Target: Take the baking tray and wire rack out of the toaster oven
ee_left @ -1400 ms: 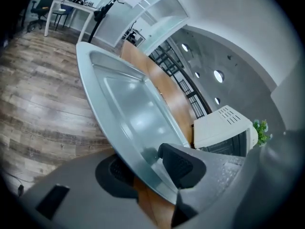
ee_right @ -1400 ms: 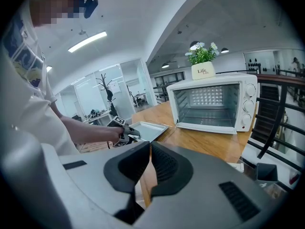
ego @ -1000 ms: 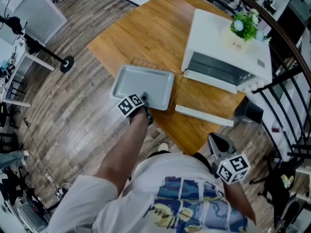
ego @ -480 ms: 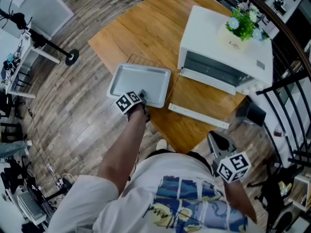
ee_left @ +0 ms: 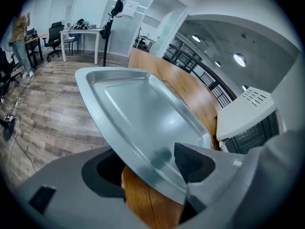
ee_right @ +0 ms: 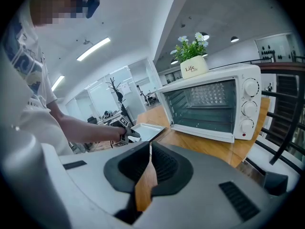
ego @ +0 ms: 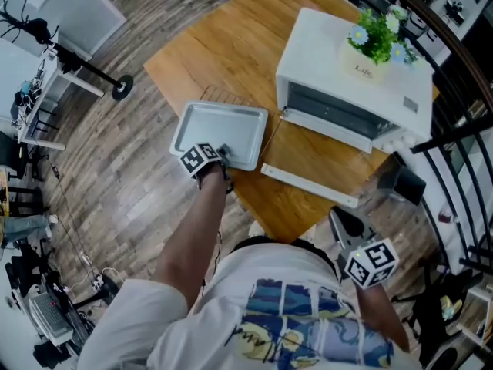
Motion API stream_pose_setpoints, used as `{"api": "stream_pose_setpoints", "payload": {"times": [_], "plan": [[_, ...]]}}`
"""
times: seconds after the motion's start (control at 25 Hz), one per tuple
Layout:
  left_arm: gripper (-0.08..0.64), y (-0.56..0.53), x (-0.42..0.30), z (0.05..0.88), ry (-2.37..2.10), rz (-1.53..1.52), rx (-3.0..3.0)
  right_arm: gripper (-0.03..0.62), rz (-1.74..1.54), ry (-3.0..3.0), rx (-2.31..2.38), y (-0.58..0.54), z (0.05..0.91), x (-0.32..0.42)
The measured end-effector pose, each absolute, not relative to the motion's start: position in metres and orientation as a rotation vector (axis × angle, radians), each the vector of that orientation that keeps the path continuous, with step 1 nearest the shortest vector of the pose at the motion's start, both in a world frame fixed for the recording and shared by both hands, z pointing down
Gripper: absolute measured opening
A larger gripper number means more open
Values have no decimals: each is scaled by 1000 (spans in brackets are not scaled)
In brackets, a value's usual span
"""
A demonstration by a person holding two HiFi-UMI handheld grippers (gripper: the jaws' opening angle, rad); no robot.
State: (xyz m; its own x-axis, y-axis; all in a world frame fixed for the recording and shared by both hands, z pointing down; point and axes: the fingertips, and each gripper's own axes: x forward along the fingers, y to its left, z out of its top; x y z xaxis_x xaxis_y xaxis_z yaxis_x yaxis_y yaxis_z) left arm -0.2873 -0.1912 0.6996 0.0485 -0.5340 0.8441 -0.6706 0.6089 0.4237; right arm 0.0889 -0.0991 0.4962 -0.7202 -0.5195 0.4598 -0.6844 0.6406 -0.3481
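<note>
tray (ego: 219,132): out on the table (ego: 231,45), on top of rack (ego: 223,94) | oven (ego: 347,79): looks empty | left gripper (ego: 223,153): jaws just spreading, tray edge loose between | right gripper (ee_right: 150,149): jaws together, empty | task: looks done

The shallow rectangular grey metal baking tray (ego: 219,133), centre left, has a smooth, brushed satin finish that mirrors softly. The bars of a thin bare-metal wire rack (ego: 218,93) show beyond its upper edge. The orange-brown wooden table (ego: 231,45) looks smooth and lightly lacquered. Upper right, the boxy white toaster oven (ego: 323,37) has a glossy painted casing. The grey-brown wooden plank floor (ego: 115,176) looks matt and grainy.
</note>
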Motion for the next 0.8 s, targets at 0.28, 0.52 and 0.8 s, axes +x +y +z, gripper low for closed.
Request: {"api": "stream_pose_setpoints", "payload": {"times": [0.28, 0.52, 0.8], "plan": [[308, -179, -281, 701, -1597, 111, 1018, 14, 711, -2558, 968, -101, 488, 93], [310, -173, -278, 702, -1569, 109, 1040, 15, 701, -2544, 997, -91, 489, 90], [310, -164, -280, 695, -1529, 98, 1121, 14, 679, -2538, 1062, -71, 485, 75]]}}
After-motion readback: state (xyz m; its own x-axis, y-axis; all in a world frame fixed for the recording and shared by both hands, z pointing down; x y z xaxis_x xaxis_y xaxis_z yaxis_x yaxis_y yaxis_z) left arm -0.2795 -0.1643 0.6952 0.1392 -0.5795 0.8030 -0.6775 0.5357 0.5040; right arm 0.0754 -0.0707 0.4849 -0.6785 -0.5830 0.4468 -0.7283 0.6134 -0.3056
